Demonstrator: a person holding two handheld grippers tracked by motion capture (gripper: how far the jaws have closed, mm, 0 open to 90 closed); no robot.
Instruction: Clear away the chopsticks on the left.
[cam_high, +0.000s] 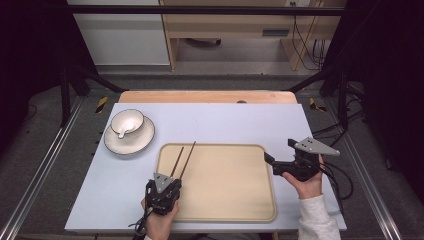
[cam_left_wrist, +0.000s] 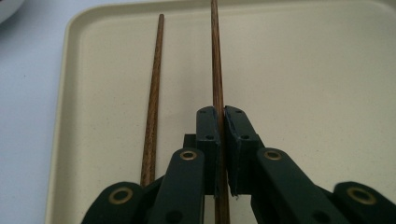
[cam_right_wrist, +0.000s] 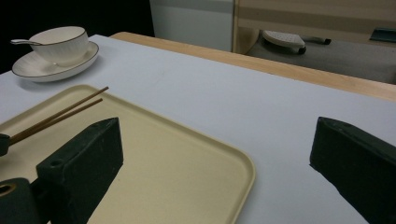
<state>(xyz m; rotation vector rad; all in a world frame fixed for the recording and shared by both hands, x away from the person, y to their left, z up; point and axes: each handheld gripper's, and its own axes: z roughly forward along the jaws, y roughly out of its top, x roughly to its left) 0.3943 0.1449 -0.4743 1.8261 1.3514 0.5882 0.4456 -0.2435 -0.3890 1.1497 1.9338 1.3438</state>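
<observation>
Chopsticks (cam_high: 183, 159), a wooden pair, lie at the left end of the cream tray (cam_high: 225, 200) on the pale bench (cam_high: 225, 120), their tips reaching over the tray's far rim. Farthest left on the bench, a white cup (cam_high: 127, 122) with a spoon in it sits on its saucer (cam_high: 145, 137), well apart from my work and untouched.

My left gripper (cam_left_wrist: 220, 116) is pressed together on the right-hand chopstick (cam_left_wrist: 215, 60), pinching it near its thick end; the left-hand chopstick (cam_left_wrist: 154, 88) lies free on the tray just beside it, outside the jaws. From the high view, my left gripper sits low at the tray's near left corner, so I judge the grasp made but the stick barely lifted, if at all.

To the right, my right gripper (cam_high: 281, 156) hovers over the tray's right edge, jaws spread wide with nothing between them.

As I read it, one chopstick is secured and the other waits. Left to do: carry the held stick where it belongs, then deal with its partner, perhaps with my idle right gripper. Where the pair ends up, I cannot tell.
</observation>
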